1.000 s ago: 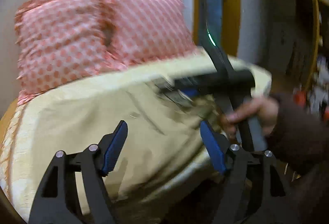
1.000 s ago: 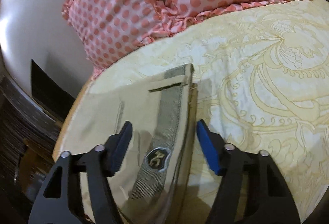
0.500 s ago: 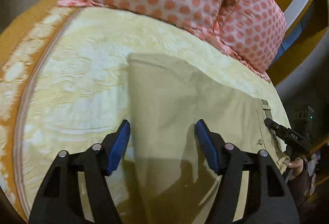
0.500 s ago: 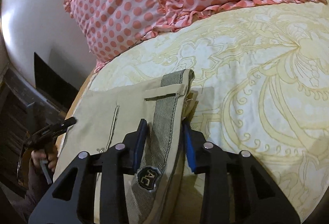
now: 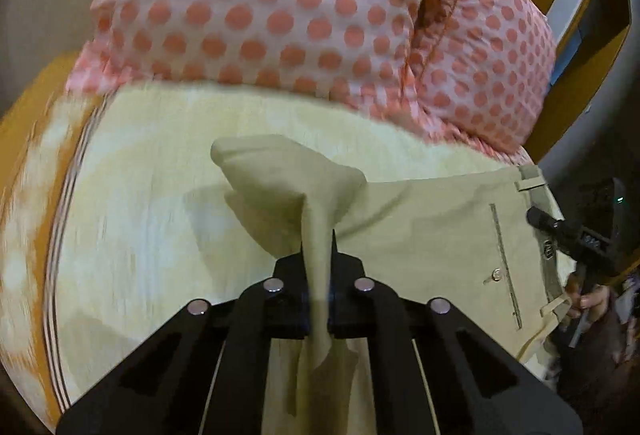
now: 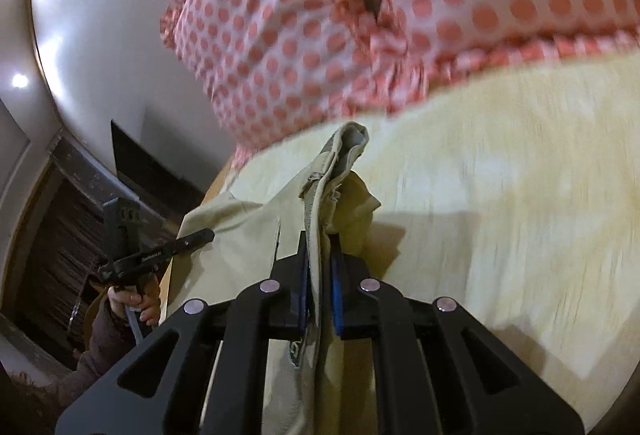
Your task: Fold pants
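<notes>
Beige pants (image 5: 432, 219) lie on a pale yellow bedspread (image 5: 152, 203). My left gripper (image 5: 318, 247) is shut on a fold of the plain fabric and lifts it off the bed. My right gripper (image 6: 319, 251) is shut on the waistband end of the pants (image 6: 332, 171), which stands up in a bunch between the blue pads. The back pocket and button (image 5: 497, 274) face up. The other gripper shows in each view, at the right edge of the left wrist view (image 5: 576, 235) and at the left of the right wrist view (image 6: 156, 255).
Two pink pillows with coral dots (image 5: 304, 15) lie at the head of the bed, also in the right wrist view (image 6: 360, 19). The orange border of the spread (image 5: 36, 163) runs along the left. A white wall (image 6: 100, 15) and dark furniture (image 6: 60, 227) stand beyond the bed.
Both grippers have closed on the pants: the left on the plain fabric, the right on the waistband. Both have lifted the cloth, which now bunches between the fingers.
</notes>
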A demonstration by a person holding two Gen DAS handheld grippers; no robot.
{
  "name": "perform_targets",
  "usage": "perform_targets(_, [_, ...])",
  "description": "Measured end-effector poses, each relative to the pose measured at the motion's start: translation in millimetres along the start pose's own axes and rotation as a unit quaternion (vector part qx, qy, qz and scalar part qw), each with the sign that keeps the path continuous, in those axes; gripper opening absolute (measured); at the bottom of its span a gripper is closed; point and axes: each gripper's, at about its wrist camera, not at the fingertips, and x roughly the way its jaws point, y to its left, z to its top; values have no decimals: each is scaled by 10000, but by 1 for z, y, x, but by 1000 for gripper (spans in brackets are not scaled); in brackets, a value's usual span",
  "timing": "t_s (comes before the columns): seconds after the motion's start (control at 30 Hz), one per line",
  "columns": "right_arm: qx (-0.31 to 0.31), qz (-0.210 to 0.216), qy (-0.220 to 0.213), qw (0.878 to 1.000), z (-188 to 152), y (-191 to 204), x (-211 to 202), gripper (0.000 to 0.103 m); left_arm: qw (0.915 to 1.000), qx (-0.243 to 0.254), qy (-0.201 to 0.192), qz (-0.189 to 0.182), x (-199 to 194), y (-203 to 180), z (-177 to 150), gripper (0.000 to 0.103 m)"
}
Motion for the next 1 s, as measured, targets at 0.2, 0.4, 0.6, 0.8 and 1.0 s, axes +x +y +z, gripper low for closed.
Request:
perform_targets(0.2, [77,-1002,-103,9949,46,-36,43,10,9970,161,-8,763,70,-11,47,9])
perform_targets(0.4, [-349,-1680,-279,9848,37,-23,19,36,9941,217,-493,939,28,-12,32,42])
perform_targets(0.6, [-396,-588,359,9968,6,6,21,60,9978,-192,-98,-629,14,-23,7,48])
perform_targets(0.8, [378,-1180,511,9910,-5,-6,31,64,9990,-160,314,262,44,-28,-2,34])
perform_targets(1.0, [-915,-1829,-103,9788,-66,66,-20,99,9934,391,-515,943,-39,-53,-58,87])
